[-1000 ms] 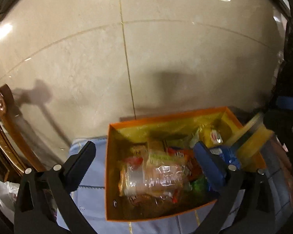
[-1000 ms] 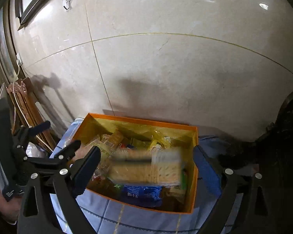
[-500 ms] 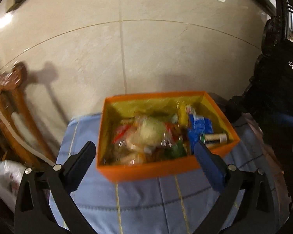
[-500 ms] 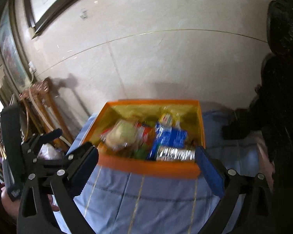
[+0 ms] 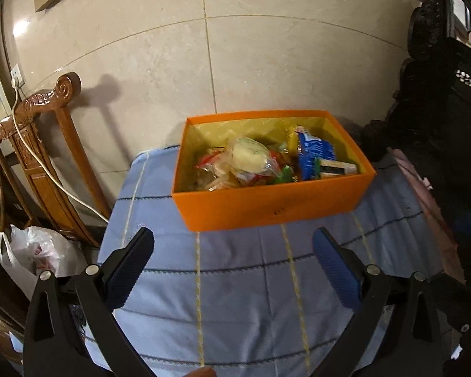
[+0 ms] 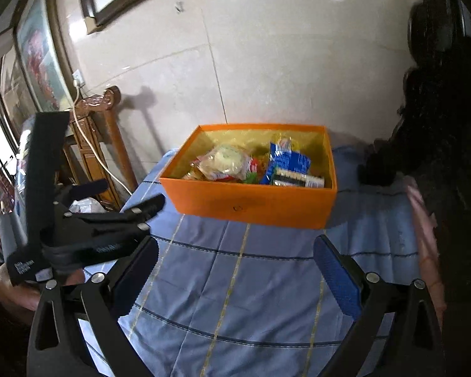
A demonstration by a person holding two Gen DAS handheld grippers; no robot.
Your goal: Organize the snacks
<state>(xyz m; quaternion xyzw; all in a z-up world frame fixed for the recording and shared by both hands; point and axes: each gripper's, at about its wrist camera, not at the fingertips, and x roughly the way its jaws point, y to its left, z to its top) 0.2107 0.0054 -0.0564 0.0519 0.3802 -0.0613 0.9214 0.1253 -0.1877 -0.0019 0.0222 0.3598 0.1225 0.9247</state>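
sitting on the blue checked tablecloth (image 5: pixel 241 276), close to the tiled wall (image 5: pixel 267 62), the orange box (image 5: pixel 267 201) holds all the snacks in view. inside the box, a clear bag with a pale round cake (image 5: pixel 248 157) lies toward its left half, a blue packet (image 5: pixel 314 154) stands toward its right half, and a cracker sleeve (image 6: pixel 298 180) lies along the box's near right corner; smaller red and green wrappers sit between them, too jumbled to name. the left gripper (image 5: pixel 232 264) hangs on the near side of the box, apart from it, its jaws spread wide with nothing between them. the right gripper (image 6: pixel 235 270) is likewise on the near side of the box, jaws spread wide and holding nothing. in the right wrist view the left gripper (image 6: pixel 132 198) shows from the side, to the left of the box, its fingers parted. left of the box, beside the cloth, a carved wooden chair (image 5: pixel 44 144) stands with a white cable (image 5: pixel 47 169) draped over it, and a white plastic bag (image 5: pixel 40 251) lies below it. to the right of the box is dark furniture (image 5: pixel 449 110), possibly a cabinet, though it is too dim to tell.
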